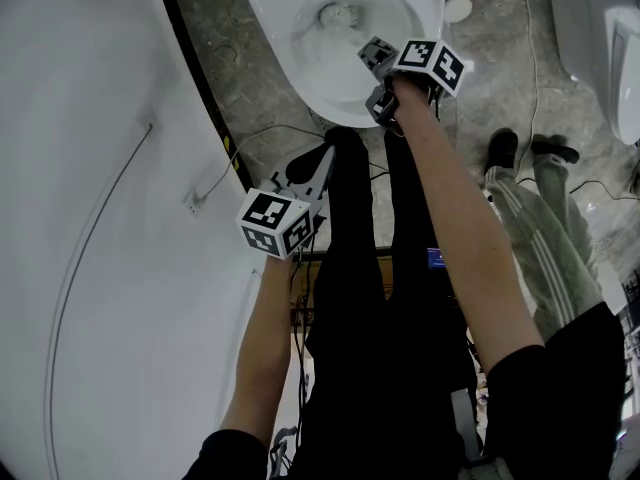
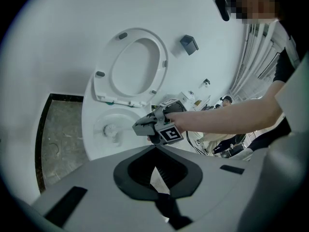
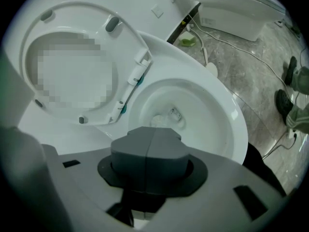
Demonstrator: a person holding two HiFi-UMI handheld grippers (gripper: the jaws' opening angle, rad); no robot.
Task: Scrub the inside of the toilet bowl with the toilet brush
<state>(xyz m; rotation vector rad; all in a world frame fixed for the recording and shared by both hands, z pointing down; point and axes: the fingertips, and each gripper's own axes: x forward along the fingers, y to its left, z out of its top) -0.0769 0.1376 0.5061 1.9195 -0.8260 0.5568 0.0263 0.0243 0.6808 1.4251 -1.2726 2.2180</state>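
No words, numbers or brand can be read anywhere. The left cube (image 1: 275,223) and right cube (image 1: 432,63) carry only black-and-white square patterns, without letters.

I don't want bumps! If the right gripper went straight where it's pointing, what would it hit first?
The right gripper, shut on the toilet brush, points down into the toilet bowl. The brush head would likely press the bowl's bottom first, though depth is unclear.

- A bathroom: white toilet bowl (image 1: 280,38) at 12 o'clock, its seat raised.
- Grey stone-patterned floor (image 1: 500,88) beside a white wall (image 1: 90,218).
- A second white fixture (image 1: 622,58) at 2 o'clock.
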